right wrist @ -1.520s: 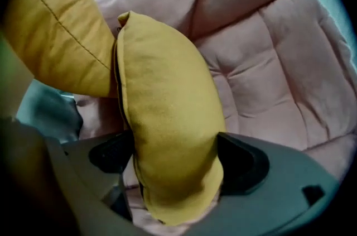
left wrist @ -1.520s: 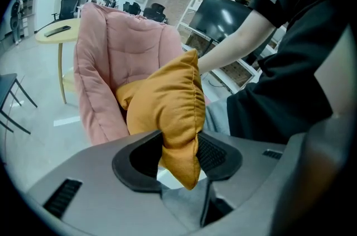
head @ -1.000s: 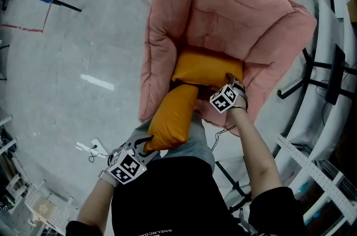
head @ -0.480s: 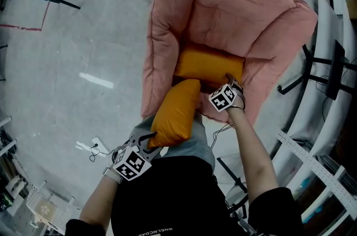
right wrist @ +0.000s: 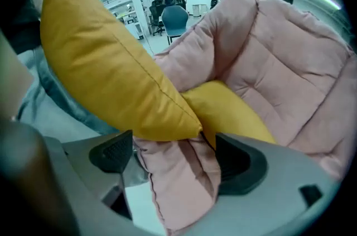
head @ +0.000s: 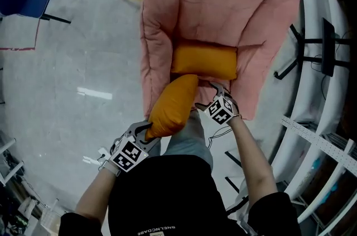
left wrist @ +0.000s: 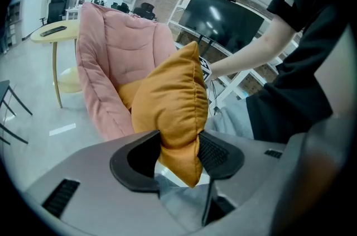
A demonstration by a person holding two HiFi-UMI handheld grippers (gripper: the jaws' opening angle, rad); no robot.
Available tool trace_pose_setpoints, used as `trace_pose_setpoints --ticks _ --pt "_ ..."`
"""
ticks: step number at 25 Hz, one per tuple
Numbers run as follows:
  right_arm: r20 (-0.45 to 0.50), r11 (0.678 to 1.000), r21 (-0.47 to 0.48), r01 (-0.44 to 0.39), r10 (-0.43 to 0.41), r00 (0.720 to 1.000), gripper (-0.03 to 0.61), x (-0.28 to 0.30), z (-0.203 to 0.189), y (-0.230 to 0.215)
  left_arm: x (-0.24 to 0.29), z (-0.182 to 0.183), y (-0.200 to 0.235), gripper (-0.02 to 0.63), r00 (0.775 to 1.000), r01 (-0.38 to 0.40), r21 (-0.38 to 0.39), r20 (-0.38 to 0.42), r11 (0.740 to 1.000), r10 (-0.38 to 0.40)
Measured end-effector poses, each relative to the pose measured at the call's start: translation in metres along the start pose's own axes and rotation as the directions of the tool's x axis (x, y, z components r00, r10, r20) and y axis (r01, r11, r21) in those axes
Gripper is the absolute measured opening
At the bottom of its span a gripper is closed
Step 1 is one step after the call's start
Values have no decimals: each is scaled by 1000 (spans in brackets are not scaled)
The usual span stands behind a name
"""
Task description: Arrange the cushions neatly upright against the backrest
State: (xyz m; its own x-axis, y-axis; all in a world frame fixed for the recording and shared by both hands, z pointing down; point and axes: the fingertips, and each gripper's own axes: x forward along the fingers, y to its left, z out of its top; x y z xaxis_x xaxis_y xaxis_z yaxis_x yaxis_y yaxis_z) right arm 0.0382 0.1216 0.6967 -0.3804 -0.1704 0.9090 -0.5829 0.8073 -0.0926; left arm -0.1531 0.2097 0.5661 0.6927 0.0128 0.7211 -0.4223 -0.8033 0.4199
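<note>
1. At the lower centre of the head view, your left gripper (head: 144, 130) pinches only the bottom corner of the held orange cushion (head: 173, 106). Its jaws have just been opening with that corner between them. Ease off any further and I'd expect the cushion to slip out and drop to the floor (head: 67, 62) rather than the seat
2. The held cushion hangs from that single corner, slanting up the frame so its far end reaches the seat of the pink chair (head: 167, 34). A one-corner hold lets it swing or twist, so it may land flat or skewed instead of upright
3. Your right gripper (right wrist: 167, 154) stands with its jaws well apart and grips nothing, though the chair's front edge (right wrist: 178, 190) lies between them. Close here and you'd likely snag pink padding, not a cushion
4. The second orange cushion (head: 203, 61) sits mid-frame, lying lengthwise across the seat and touching the foot of the backrest (head: 223, 0). Shoving the held one in beside it could tip or shift it
5. Both cushions look soft and plump, mustard-orange, with a stitched edge seam
</note>
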Motion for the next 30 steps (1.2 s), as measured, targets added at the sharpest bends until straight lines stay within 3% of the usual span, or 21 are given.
trace_pose_setpoints --ticks 4,8,11,15,22,26,30 --pt "-62 991 -137 3 -12 998 460 31 -7 21 -9 -14 9 206 998 -17 36 -53 999 18" --pt "-120 952 -305 -3 -35 992 460 58 -8 29 -15 -25 20 206 997 -36 31 -70 999 38" --pt "-162 928 -371 -28 -35 986 460 75 -7 35 -18 -29 27 204 995 -61 4 -79 998 61" --pt "-178 930 -366 -7 -63 982 459 86 2 28 -19 -27 34 201 996 -76 -48 -53 996 74" --pt "-210 939 -343 7 -84 974 342 64 5 30 -25 -11 34 176 997 -72 -48 -4 996 72" --pt "-210 947 -318 50 -122 970 318 32 9 23 -38 11 38 167 997 -50 -10 58 999 51" --pt "-249 946 -285 153 -228 941 314 -16 12 -6 -41 44 47 166 993 -36 47 116 998 31"
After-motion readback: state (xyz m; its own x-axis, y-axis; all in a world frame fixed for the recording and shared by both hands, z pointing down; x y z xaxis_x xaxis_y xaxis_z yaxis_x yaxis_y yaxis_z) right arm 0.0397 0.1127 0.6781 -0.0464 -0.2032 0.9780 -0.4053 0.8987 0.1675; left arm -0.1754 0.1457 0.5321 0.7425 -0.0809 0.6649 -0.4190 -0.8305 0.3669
